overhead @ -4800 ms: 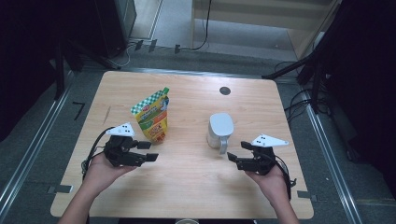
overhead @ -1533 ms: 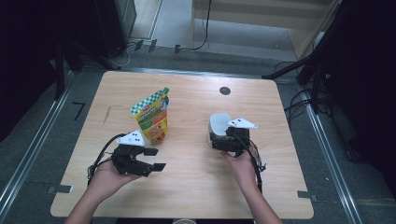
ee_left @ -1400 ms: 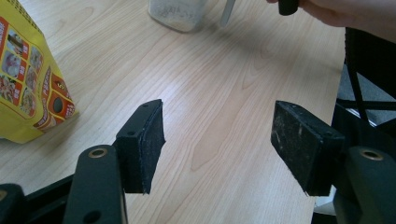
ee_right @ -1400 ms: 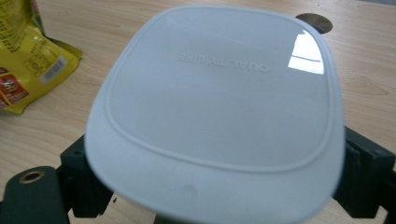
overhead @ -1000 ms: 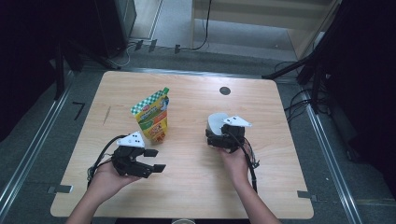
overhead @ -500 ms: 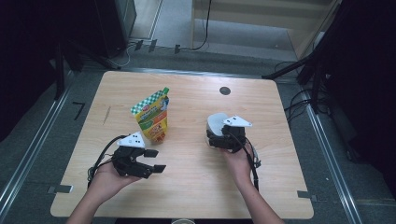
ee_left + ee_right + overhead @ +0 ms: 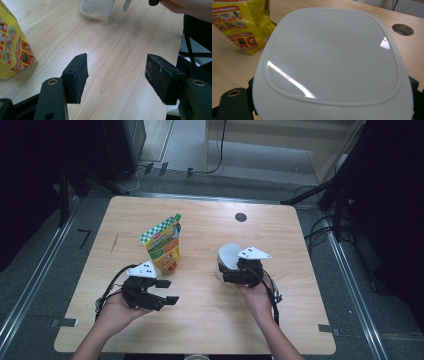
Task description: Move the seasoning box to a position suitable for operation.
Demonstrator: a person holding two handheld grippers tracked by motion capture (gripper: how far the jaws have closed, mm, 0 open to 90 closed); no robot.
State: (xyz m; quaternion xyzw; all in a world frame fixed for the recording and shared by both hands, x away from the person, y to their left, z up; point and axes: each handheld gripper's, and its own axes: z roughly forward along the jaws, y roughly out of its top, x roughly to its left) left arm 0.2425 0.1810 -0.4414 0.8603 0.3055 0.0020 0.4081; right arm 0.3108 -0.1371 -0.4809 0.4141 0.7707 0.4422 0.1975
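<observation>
Where the right gripper has come up against it, the grey-lidded container stands a little right of the bench's middle, nearer the near edge than the far one. In the right gripper view its rounded-square grey lid, with raised lettering, sits between that gripper's two jaws, whose bodies show at either lower side of the lid; the jaws flank the container closely, but whether their pads press on it I cannot tell. In the left gripper view the container's frosted body stands on the wood at the top of the picture. Just to its left on the bench stands a yellow stand-up pouch with a green checked top and a corner spout, upright, well apart from the container. The left gripper is held low above the bench near the near-left part of the top, below the pouch; its jaws are spread wide with only bare wood between them. A round cable hole sits by the bench's far edge, beyond the container.
</observation>
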